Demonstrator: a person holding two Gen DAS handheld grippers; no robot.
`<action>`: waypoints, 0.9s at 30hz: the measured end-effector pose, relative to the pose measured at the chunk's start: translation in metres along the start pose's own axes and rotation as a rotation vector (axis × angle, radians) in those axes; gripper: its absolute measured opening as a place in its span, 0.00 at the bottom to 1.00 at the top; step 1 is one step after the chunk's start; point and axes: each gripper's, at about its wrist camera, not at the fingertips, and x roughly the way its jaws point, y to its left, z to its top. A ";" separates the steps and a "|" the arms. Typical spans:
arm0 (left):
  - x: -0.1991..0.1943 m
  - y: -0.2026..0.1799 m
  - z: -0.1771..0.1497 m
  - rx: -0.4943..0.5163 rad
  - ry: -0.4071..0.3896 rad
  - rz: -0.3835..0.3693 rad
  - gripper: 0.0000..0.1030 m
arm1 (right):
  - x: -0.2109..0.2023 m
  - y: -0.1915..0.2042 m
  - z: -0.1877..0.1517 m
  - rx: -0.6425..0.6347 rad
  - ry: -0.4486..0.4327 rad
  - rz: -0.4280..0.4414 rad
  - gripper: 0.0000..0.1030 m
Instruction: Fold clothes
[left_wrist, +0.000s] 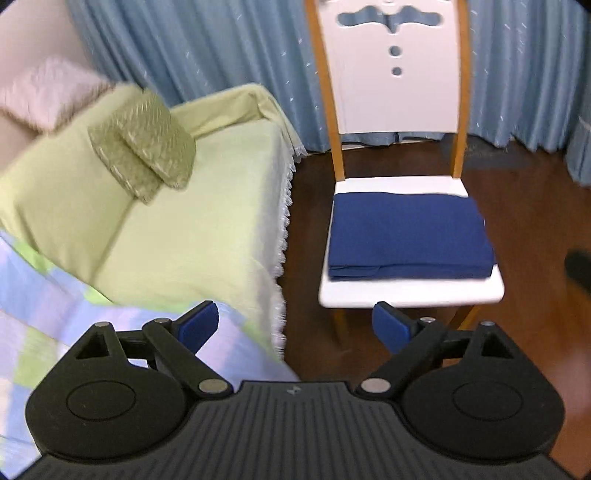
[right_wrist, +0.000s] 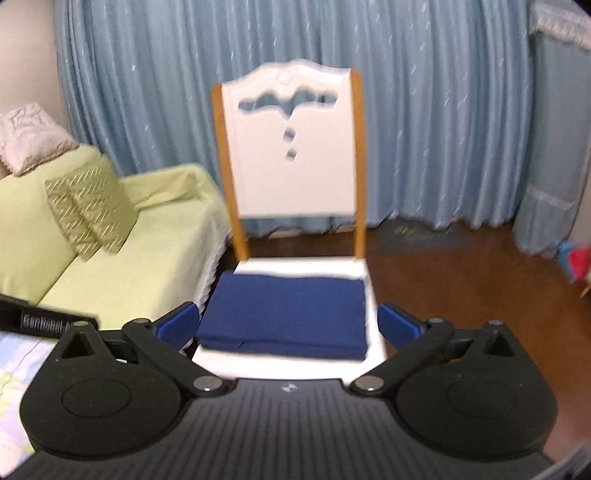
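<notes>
Lying folded flat on the white chair (right_wrist: 295, 363), the blue garment (right_wrist: 286, 317) is sitting untouched; left gripper (left_wrist: 295, 326) and right gripper (right_wrist: 288, 325) are hanging wide, empty.

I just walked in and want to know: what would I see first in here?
First, the folded blue cloth lying flat on the seat of the white chair, in front of the blue curtain. Next, the green sofa left of the chair, with two patterned cushions on it. Both grippers are open and empty.

Left gripper (left_wrist: 295, 326) and right gripper (right_wrist: 288, 325) both gape wide, holding nothing.
</notes>
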 end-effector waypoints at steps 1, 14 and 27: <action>-0.010 -0.002 -0.003 0.021 -0.013 0.001 0.89 | -0.012 0.000 0.001 -0.003 -0.017 -0.003 0.99; -0.097 0.021 -0.074 -0.004 -0.052 -0.133 0.89 | -0.109 0.000 -0.033 0.088 0.054 -0.003 0.99; -0.141 0.060 -0.089 -0.035 -0.093 -0.206 0.89 | -0.162 0.016 -0.044 0.148 0.062 -0.062 0.99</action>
